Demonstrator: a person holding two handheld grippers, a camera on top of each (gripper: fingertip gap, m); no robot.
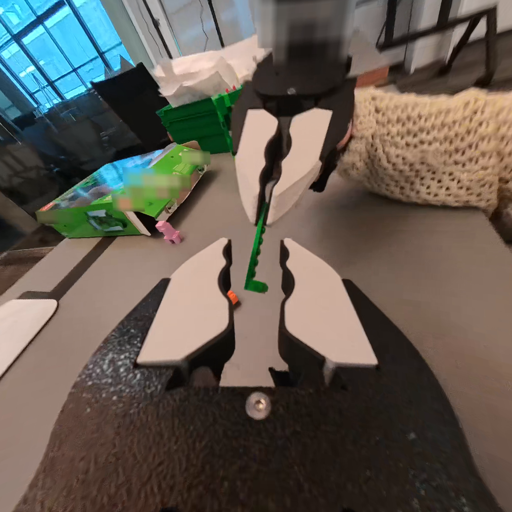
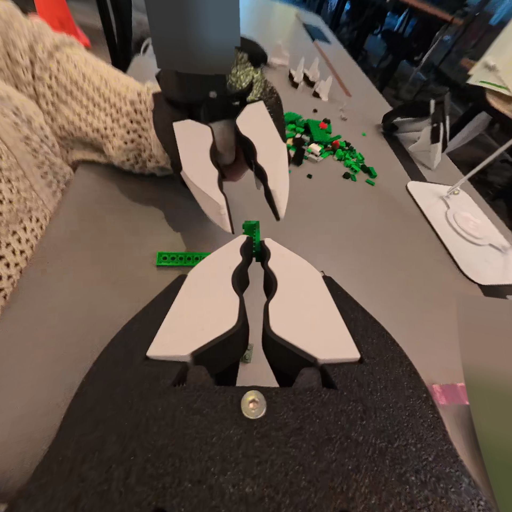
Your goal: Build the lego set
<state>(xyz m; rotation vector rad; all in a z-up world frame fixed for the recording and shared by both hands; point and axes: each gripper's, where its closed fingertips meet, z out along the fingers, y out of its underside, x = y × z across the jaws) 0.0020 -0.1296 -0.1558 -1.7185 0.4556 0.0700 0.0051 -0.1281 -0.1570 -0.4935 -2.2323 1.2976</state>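
Observation:
My right gripper is shut on one end of a long green lego plate, held on edge above the grey table. In the left wrist view the right gripper comes in from the top and the plate hangs down from it, with a small green piece at its free end. My left gripper is open, and the plate's free end sits between its fingers without touching them. It also shows opposite in the right wrist view. A tiny orange brick lies on the table.
A green holed beam lies on the table. A pile of green bricks and a white lamp base lie beyond. The green set box, a pink figure, a green bin and a knitted sleeve are near. Less than 4 cm separates the two grippers' tips.

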